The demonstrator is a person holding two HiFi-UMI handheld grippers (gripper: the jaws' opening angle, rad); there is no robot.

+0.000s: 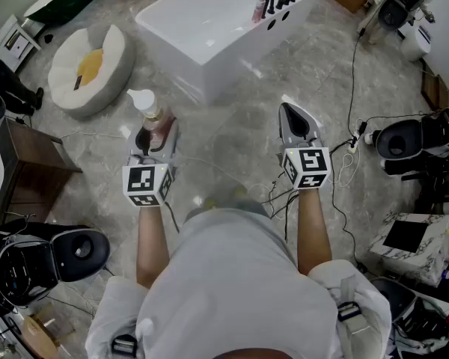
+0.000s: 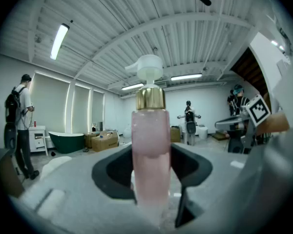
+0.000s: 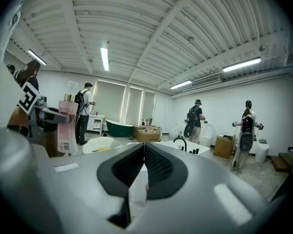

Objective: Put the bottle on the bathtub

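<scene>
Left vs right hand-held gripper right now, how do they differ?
Left hand-held gripper is shut on the pink bottle; right hand-held gripper is shut on nothing. Left's jaws stand apart round the bottle; right's jaws meet. Both are held over the floor, short of the bathtub.

1. In the head view, the pink plastic bottle with a white pump (image 1: 151,113), on the near side of the white rectangular bathtub (image 1: 202,28), shows only its top. The left gripper (image 1: 153,134) covers its lower body.
2. The far end of the bathtub is cut off by the upper edge of that view.
3. In the left gripper view, the bottle (image 2: 150,155) is blurred at its foot, where the jaws press on it.
4. In the right gripper view, the closed jaws of the right gripper (image 3: 143,146) hide most of the bathtub (image 3: 193,148). Only its rim with the black tap (image 3: 180,139) shows.
5. Left of the bathtub in that view, the print on the bottle's label (image 3: 64,133) is too small to read.
</scene>
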